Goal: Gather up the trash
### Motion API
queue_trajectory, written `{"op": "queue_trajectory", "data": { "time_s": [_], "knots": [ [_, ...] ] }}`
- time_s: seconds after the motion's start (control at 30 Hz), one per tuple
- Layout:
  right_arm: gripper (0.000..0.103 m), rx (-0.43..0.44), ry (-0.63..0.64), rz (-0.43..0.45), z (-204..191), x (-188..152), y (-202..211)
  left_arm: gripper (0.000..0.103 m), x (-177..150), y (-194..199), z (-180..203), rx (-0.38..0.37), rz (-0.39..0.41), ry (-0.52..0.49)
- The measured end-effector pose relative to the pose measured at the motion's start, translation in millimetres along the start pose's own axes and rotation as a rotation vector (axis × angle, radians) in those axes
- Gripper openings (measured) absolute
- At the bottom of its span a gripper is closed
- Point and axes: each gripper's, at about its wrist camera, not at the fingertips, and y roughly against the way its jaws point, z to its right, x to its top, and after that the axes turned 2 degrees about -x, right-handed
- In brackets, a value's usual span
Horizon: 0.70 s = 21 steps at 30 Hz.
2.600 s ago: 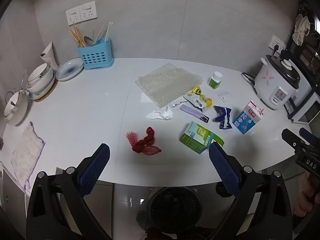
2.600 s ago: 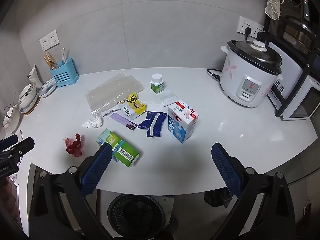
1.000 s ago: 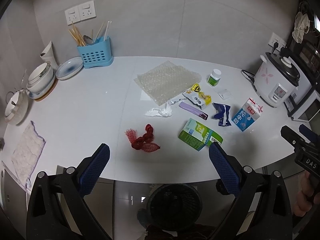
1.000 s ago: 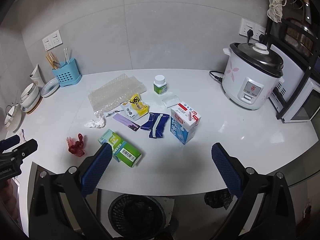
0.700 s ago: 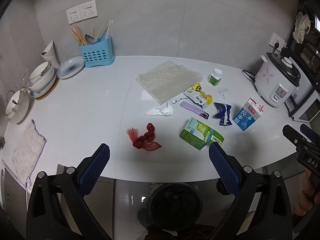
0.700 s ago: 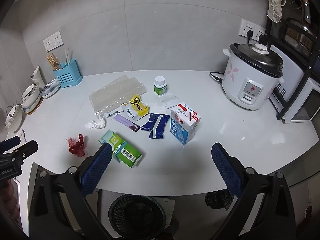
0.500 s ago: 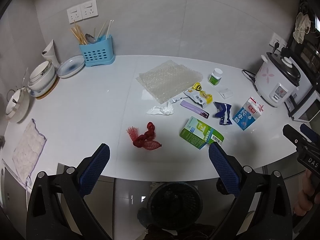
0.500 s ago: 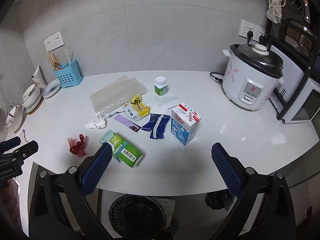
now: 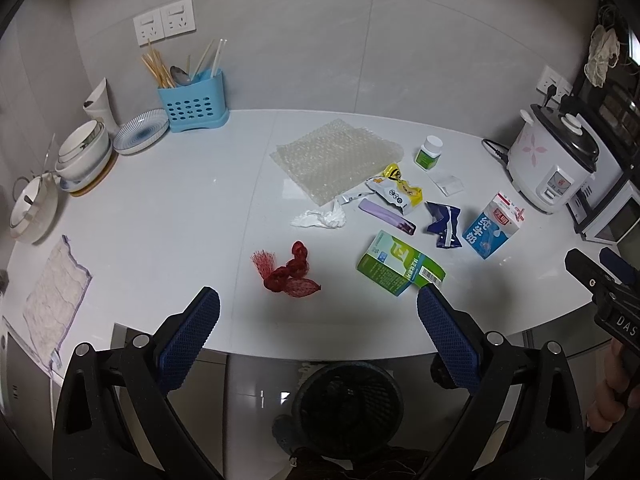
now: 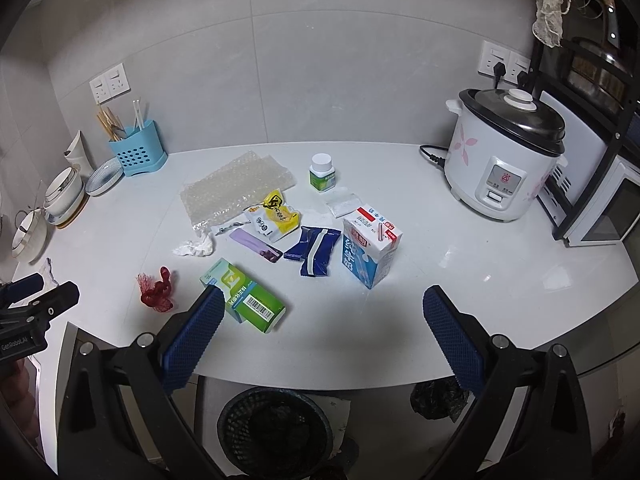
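On my counter I count one red net bag (image 9: 289,273), one green box (image 9: 400,262), one milk carton (image 9: 493,225), one blue wrapper (image 9: 444,224), one yellow snack packet (image 9: 398,192), one purple sachet (image 9: 386,221), one crumpled tissue (image 9: 320,218), one bubble-wrap sheet (image 9: 334,158), one pill bottle (image 9: 429,153), one small clear bag (image 9: 447,182); below, at six o'clock, one bin (image 10: 276,426)

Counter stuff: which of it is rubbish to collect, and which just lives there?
Rubbish: red net, green box, milk carton, blue wrapper, yellow packet, tissue, bubble wrap; it likely goes in the bin.

Stays: rice cooker, utensil holder, bowls.
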Motion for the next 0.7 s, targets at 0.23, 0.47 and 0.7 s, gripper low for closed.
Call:
{"op": "queue_trajectory", "data": {
  "time_s": [0.23,0.47,0.7],
  "knots": [
    [0.095,0.0,0.0,0.0,-0.2,-0.3,0.1,0.097,0.0,0.3,-0.1,-0.002,-0.002,0.002],
    [0.095,0.0,0.0,0.0,-0.3,-0.8,0.4,0.097,-0.2,0.4,-0.4,-0.003,-0.003,0.003],
    [0.095,0.001,0.0,-0.001,-0.1,-1.1,-0.5,0.097,-0.9,0.7,-0.8,-0.004,-0.005,0.002]
  ]
}}
